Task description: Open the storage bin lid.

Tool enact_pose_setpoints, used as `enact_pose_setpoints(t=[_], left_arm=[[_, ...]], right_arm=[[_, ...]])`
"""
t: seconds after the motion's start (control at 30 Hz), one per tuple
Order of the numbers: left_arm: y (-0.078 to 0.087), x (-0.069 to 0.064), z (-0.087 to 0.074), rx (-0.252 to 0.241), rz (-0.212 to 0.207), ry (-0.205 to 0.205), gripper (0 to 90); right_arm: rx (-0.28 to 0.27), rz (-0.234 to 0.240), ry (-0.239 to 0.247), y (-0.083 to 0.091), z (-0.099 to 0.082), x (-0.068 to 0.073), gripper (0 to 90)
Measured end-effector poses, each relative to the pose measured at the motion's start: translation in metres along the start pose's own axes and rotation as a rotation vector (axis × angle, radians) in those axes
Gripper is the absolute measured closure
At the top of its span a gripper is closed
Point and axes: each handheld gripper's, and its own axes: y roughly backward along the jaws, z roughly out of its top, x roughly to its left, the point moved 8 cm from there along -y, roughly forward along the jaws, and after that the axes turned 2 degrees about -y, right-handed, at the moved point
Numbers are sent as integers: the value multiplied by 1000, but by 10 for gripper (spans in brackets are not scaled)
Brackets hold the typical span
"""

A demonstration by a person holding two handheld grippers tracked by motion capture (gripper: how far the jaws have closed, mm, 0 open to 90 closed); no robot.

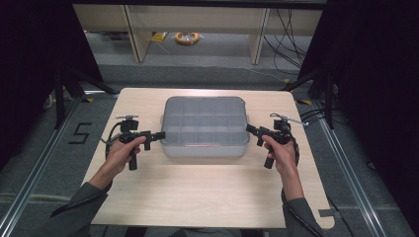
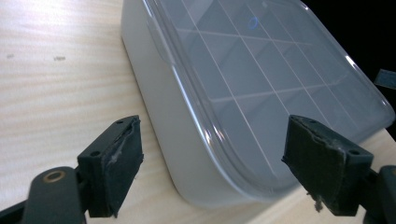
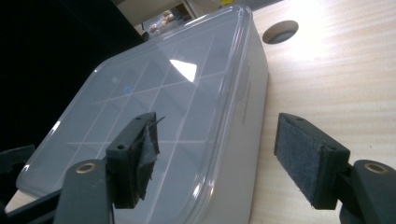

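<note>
The lidded compartment box [image 1: 204, 127] sits mid-surface [image 1: 197, 197], its long axis running side to side, so each short end faces one of my tools. My left tool [image 1: 159, 136] is just off the left end, my right tool [image 1: 251, 130] just off the right, about equally near. Both stand open, holding nothing, each straddling a lid corner without touching.

Glossy plastic box [image 1: 205, 127] — matt wooden table [image 1: 207, 190].

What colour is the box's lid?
Clear, see-through lid over a pale grey box; best in the left gripper view.
</note>
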Motion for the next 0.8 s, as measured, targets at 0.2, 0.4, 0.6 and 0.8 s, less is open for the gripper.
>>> enact_pose_setpoints(t=[0.2,0.4,0.6,0.8], left_arm=[[-14,2,19,-7,-17,19,205],[-22,3,24,2,-11,18,203],[-29,9,28,13,-6,29,218],[-36,13,30,26,3,32,220]], right_arm=[[-14,17,-3,-12,14,-3,329],[-3,29,-20,-17,15,-2,330],[3,19,2,-23,16,-7,340],[9,20,0,-29,19,-5,360]])
